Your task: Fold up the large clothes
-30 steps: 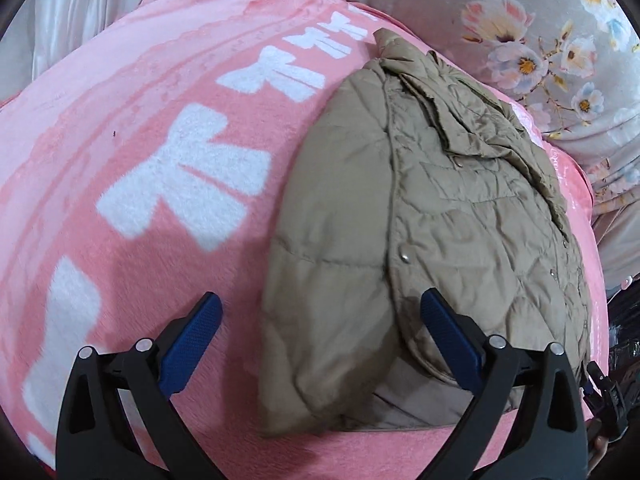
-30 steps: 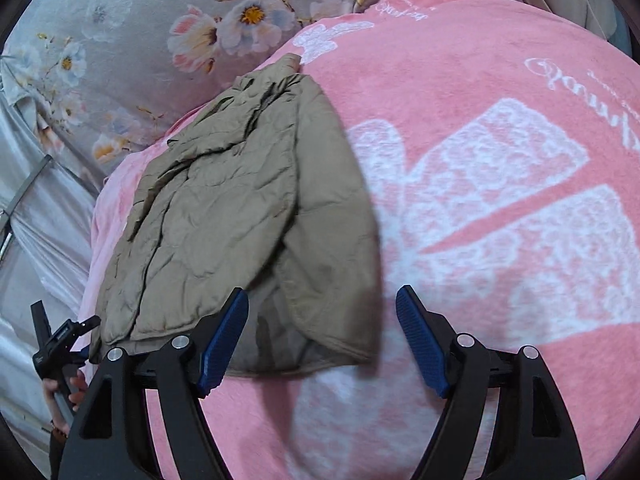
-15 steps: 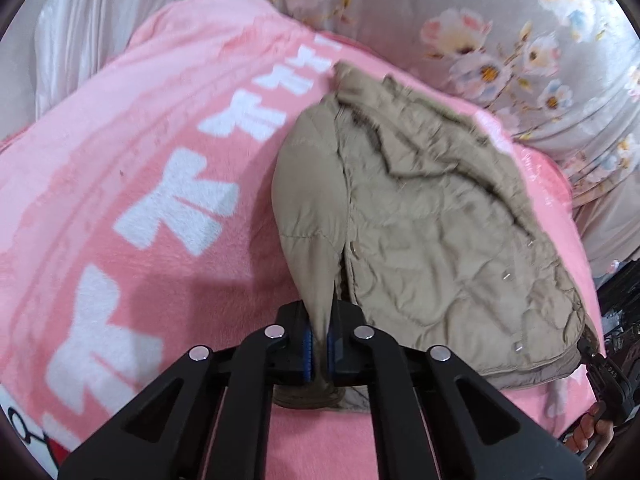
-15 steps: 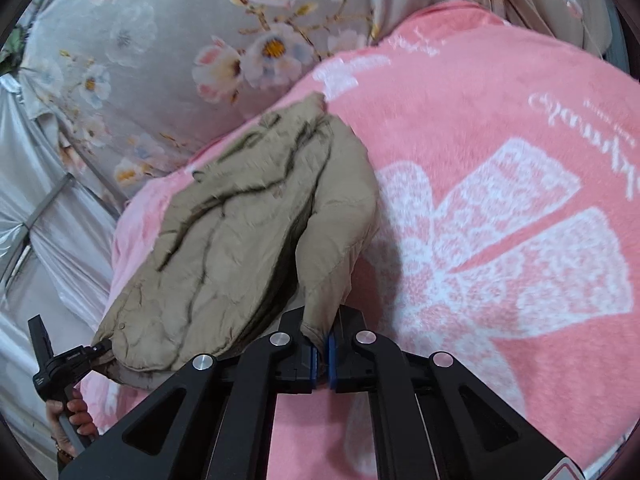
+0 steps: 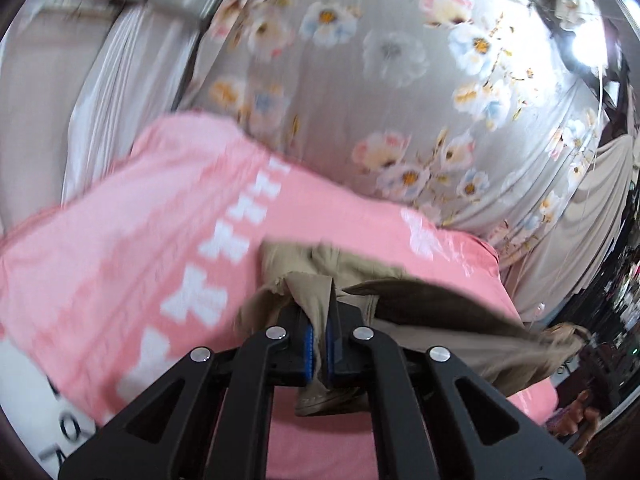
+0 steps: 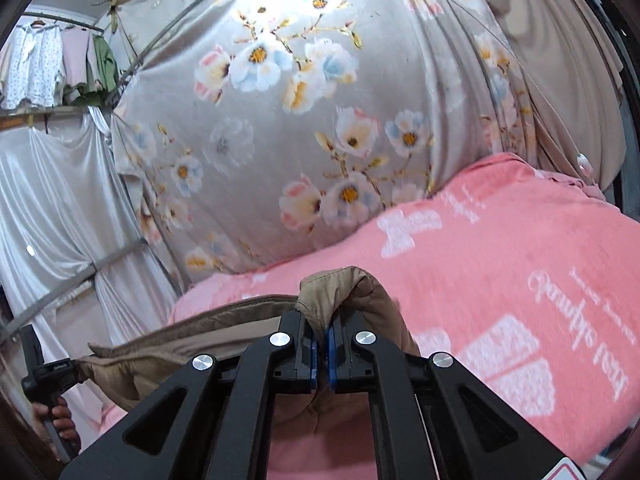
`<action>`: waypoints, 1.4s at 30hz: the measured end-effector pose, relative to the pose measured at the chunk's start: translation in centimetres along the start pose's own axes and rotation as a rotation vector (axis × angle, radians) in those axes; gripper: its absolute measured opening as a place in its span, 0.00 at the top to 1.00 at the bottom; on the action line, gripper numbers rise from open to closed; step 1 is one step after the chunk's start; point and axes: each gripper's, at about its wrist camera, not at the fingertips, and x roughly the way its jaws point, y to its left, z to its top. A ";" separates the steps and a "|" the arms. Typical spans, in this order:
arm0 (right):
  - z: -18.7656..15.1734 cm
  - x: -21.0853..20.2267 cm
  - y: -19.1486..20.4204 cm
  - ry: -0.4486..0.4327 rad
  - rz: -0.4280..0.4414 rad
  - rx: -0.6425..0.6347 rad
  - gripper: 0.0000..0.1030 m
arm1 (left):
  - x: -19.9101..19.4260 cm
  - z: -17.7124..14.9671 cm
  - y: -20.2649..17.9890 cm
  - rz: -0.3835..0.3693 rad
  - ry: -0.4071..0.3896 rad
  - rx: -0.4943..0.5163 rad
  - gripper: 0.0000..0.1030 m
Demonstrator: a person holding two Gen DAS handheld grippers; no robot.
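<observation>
A khaki quilted jacket (image 5: 440,320) hangs lifted over the pink blanket (image 5: 120,248), stretched between both grippers. My left gripper (image 5: 319,348) is shut on one bottom corner of the jacket, with cloth pinched between its blue pads. My right gripper (image 6: 320,354) is shut on the other corner of the jacket (image 6: 344,296), which bunches over its fingers and trails left toward the other gripper (image 6: 44,376). The jacket's lower part is hidden behind the grippers.
The pink blanket (image 6: 520,280) with white bows and lettering covers the bed. A grey floral curtain (image 6: 300,120) hangs right behind it. White drapes (image 6: 48,220) and hung clothes (image 6: 52,68) are at the left.
Both grippers closed on the jacket's bottom corners and lifted them. The jacket came up off the blanket and the views tilted toward the curtain.
</observation>
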 end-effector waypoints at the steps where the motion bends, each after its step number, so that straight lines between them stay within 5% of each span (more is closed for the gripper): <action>1: 0.6 1.3 0.2 -0.005 -0.009 -0.013 0.97 | 1.1 1.0 -0.4 0.006 -0.006 0.014 0.97; 11: 2.8 19.1 -0.7 0.100 -0.138 0.000 0.97 | 20.0 5.1 0.9 0.211 0.109 0.025 0.96; 20: 0.1 30.8 -3.4 0.269 -0.261 0.018 0.97 | 32.0 2.7 4.2 0.328 0.281 0.021 0.96; 30: -4.9 36.0 -6.7 0.393 -0.306 0.050 0.97 | 36.7 -0.6 5.9 0.347 0.353 0.035 0.93; 42: -7.2 37.7 -7.7 0.450 -0.322 0.065 0.99 | 38.3 -2.3 6.5 0.316 0.321 0.024 0.93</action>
